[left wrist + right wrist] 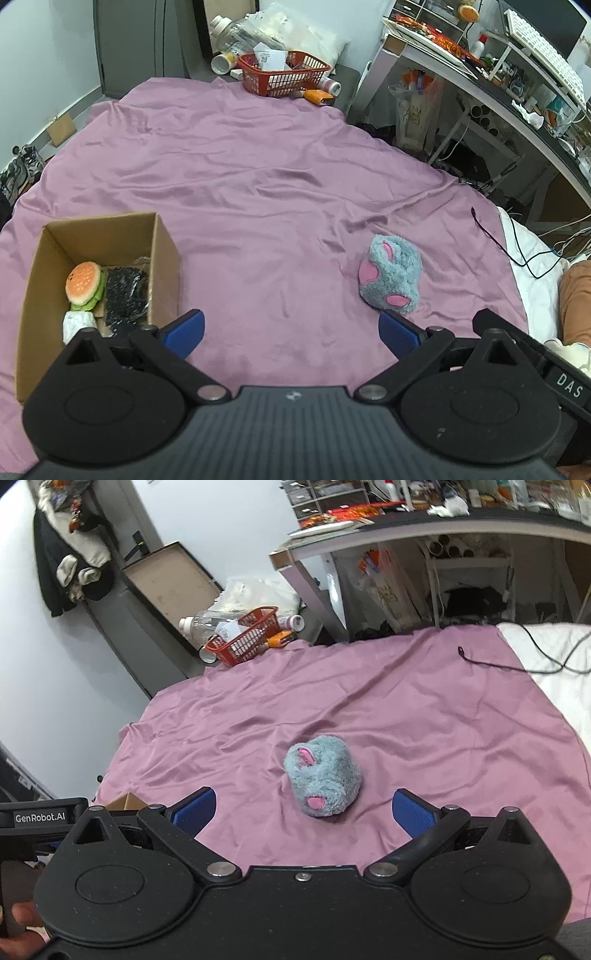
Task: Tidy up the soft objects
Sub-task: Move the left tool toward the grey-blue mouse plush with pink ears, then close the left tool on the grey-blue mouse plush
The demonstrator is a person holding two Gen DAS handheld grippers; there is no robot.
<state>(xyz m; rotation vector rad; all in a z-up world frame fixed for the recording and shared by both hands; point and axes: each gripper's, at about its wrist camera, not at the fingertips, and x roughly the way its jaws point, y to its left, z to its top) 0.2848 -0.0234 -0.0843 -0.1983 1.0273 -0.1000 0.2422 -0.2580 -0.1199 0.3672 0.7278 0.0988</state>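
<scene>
We are holding the left gripper (291,334) with its 2 blue fingers (186,332) spread wide and nothing between them, hovering over the purple sheet (266,192). At about 1 o'clock from it, just beyond the right fingertip, the gray plush toy (390,277) is lying on the sheet, its pink patches showing. At about 10 o'clock, just beside the left finger, an open cardboard box (162,266) is sitting on the sheet; inside it we are seeing a plush burger (85,285), a black mesh bundle (123,295) touching it, and a white item (77,323) nearer to us.

We are holding the right gripper (303,812) just as wide, its 2 blue fingers (195,810) gripping nothing. The gray plush toy (322,777) is lying at 12 o'clock, just ahead of the gap between the fingertips and apart from both. At 9 o'clock a corner of the cardboard box (122,802) is peeking past the other tool, and a hand (20,928) is showing at the lower left edge.

Farther out, at 12 o'clock in the left view, a red basket (284,75) is standing at the far edge of the purple sheet with bottles (236,33) around it. A black cable (491,662) is trailing across the sheet at 1 o'clock in the right view, and a cluttered desk (406,531) is standing beyond.
</scene>
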